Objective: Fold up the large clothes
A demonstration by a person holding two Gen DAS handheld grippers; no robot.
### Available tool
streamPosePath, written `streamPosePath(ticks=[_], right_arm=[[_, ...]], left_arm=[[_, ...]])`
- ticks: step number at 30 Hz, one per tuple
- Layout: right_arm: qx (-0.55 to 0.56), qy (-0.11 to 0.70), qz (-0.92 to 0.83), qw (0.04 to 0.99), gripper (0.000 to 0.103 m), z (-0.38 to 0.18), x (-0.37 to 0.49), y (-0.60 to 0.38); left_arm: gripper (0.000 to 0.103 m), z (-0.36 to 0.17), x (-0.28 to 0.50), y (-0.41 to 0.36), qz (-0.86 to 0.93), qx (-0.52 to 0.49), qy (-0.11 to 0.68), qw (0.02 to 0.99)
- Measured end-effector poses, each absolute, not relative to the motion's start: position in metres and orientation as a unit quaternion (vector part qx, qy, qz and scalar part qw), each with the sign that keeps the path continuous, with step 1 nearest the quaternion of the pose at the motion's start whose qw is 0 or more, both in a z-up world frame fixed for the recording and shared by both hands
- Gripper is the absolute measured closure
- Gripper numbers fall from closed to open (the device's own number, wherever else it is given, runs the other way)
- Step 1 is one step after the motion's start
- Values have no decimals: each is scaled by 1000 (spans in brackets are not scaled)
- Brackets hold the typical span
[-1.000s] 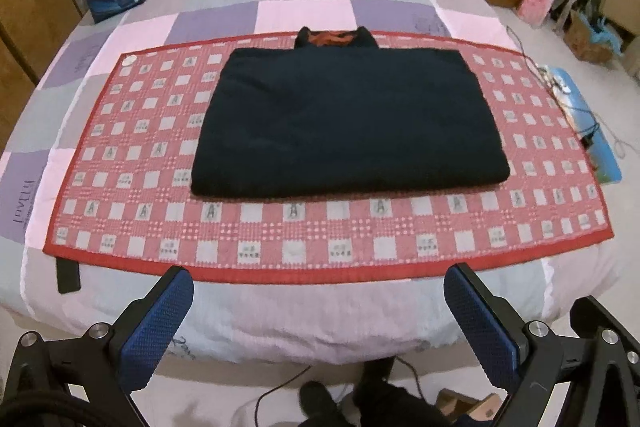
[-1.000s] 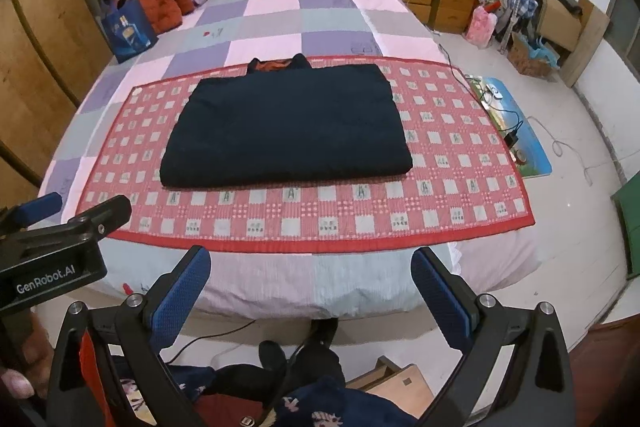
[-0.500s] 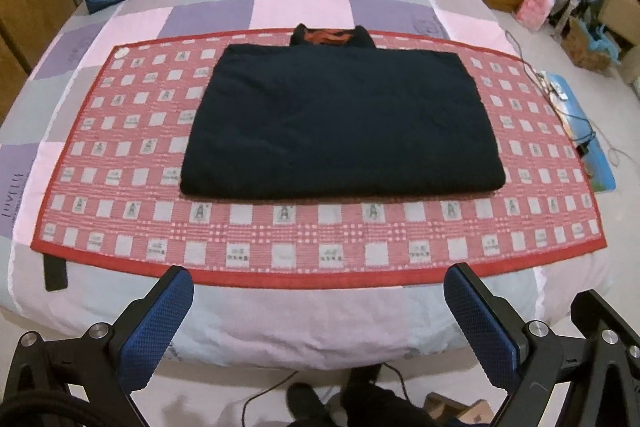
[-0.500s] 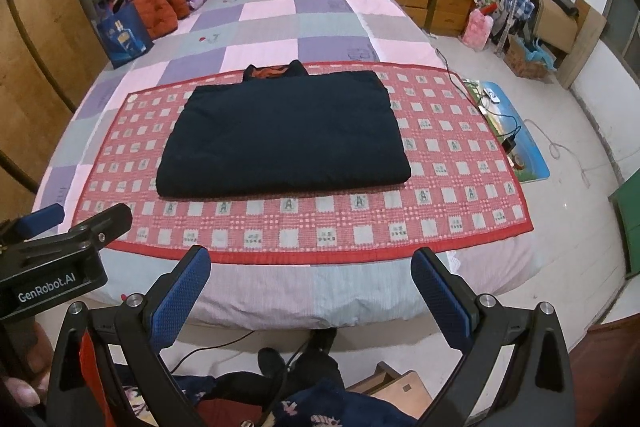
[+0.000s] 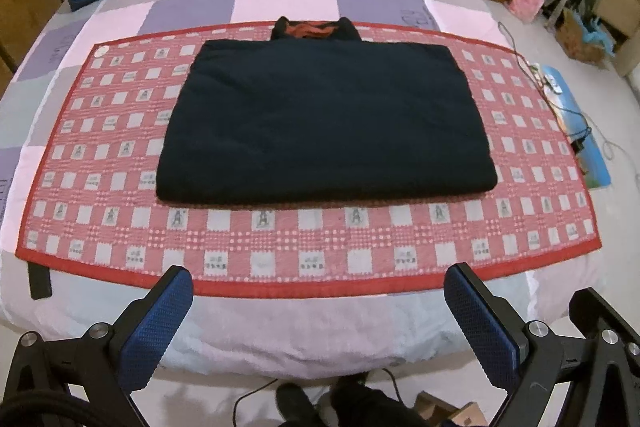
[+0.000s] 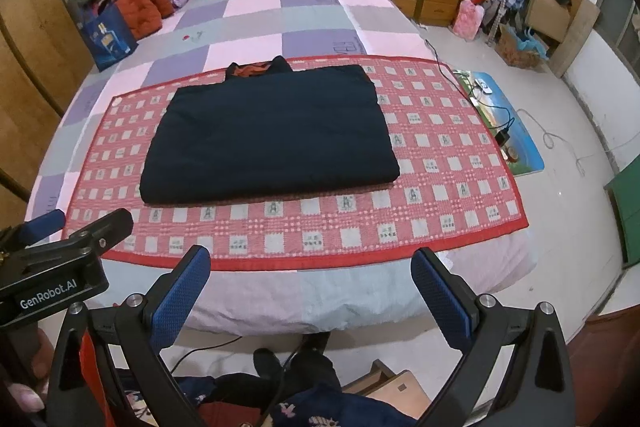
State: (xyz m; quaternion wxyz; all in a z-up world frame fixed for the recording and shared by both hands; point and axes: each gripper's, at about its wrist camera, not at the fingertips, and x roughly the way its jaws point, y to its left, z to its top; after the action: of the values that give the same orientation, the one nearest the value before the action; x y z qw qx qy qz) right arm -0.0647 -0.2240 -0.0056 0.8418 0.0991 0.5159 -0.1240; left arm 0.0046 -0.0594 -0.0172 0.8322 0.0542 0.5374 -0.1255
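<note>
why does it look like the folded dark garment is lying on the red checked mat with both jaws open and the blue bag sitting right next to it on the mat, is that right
Not quite. The blue bag is off the red checked mat, far up the bed near the pillows, as the right wrist view shows. The folded dark garment does lie on the mat, and both the left gripper and right gripper are open.

Even, soft indoor light; sharp focus; strong fisheye bending at edges (dark vignette corners, right view).

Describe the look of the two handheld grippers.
Both are black metal frames with silver bolts and long fingers faced in blue textured pads. The left gripper, seen from the right wrist view, bears white "GenRobot.AI" lettering. The right gripper matches it.
</note>
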Motion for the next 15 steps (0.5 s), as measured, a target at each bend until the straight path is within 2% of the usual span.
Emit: streamPosePath(ticks=[15], right_arm=[[94,537,-105,832,1,-27,-16,-257]], left_arm=[[0,-36,45,-84,-109,48,557,822]])
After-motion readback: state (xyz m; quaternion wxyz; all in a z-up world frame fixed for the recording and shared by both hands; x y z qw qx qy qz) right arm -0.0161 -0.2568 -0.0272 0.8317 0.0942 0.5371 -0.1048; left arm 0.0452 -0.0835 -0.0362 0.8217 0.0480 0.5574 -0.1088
